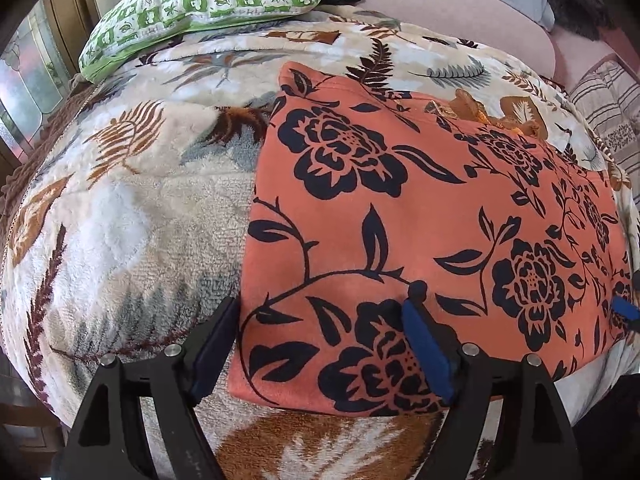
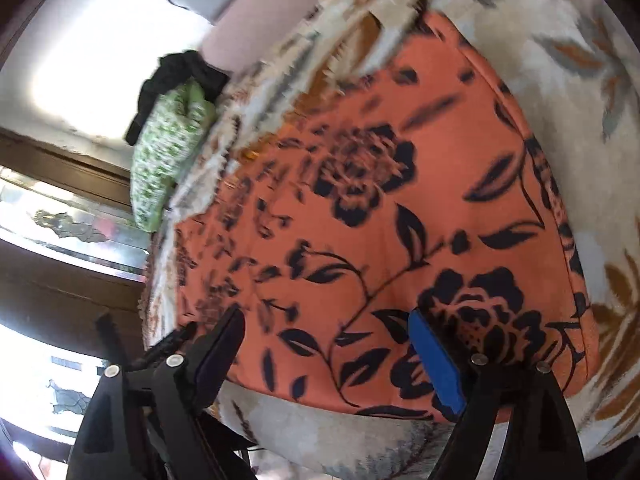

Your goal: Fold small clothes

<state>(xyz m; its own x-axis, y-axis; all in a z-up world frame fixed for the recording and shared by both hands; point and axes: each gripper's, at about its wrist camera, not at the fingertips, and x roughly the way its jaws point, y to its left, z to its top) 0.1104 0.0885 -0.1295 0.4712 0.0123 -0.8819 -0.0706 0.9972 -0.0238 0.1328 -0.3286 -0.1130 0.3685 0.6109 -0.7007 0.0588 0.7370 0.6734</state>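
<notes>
One orange garment [image 1: 420, 220] with a black flower-and-vine print lies flat on the leaf-print fleece blanket [image 1: 132, 216] that covers the bed. Count: one garment, one blanket, one green-and-white checked pillow [image 1: 200, 4] at the blanket's far left corner, one dark cloth bundle [image 2: 176, 80] just behind that pillow.

My left gripper [image 1: 316, 348] hangs over the garment's near left corner, jaws spread wide. The outer finger is over bare blanket just outside the garment's left edge, the blue-padded one over the print. Nothing is gripped.

My right gripper [image 2: 324, 360] is over the garment's near edge, towards its right corner, jaws equally wide, both fingers above the cloth, nothing clamped. Whether any fingertip touches the fabric, I cannot tell. The right wrist view is motion-blurred at its far side.
</notes>
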